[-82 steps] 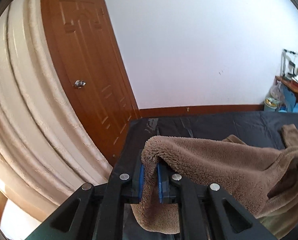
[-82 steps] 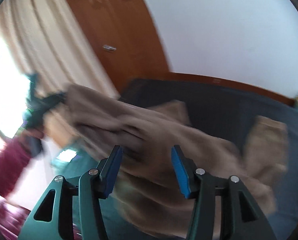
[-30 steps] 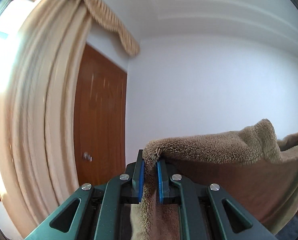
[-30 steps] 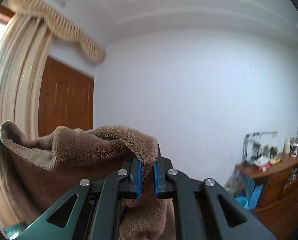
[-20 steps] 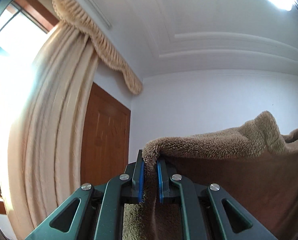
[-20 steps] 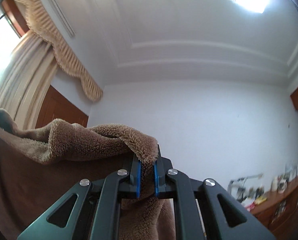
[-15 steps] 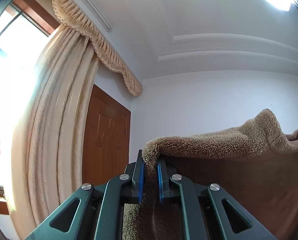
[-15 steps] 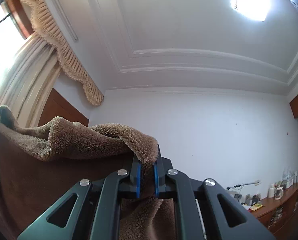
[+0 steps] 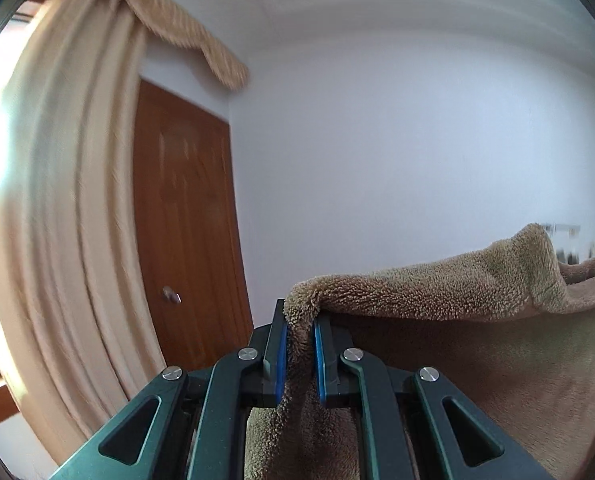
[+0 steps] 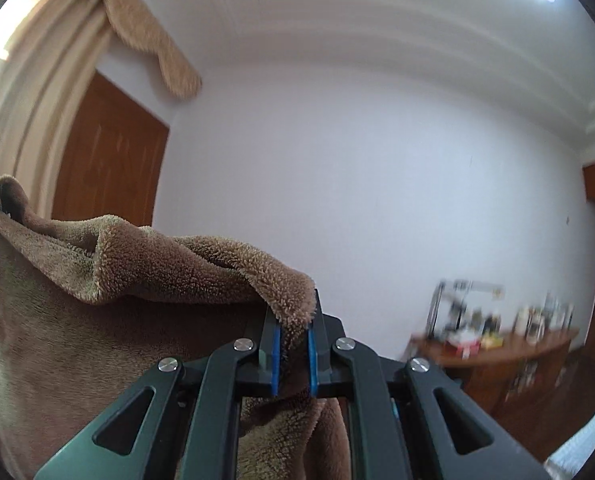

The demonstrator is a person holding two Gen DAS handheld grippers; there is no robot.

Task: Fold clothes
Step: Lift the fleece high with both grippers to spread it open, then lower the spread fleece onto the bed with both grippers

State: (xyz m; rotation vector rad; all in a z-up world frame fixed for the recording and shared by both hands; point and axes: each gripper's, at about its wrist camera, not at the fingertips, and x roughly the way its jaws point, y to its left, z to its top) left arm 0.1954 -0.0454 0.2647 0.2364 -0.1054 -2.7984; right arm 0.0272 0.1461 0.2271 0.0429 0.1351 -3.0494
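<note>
A brown fleece garment hangs in the air, stretched between both grippers. My left gripper is shut on one upper corner, and the fabric runs off to the right and drops below the frame. In the right wrist view the same garment spreads to the left, and my right gripper is shut on its other upper corner. Its top edge folds over on itself between the two grips. The lower part of the garment is hidden under the fingers.
A beige curtain and a brown wooden door stand on the left. A white wall fills the middle. A wooden desk with cluttered items sits at the lower right of the right wrist view.
Both views have tipped down from the ceiling toward the wall, door and desk. Both hands have sunk with the garment. Both grips are unchanged.
</note>
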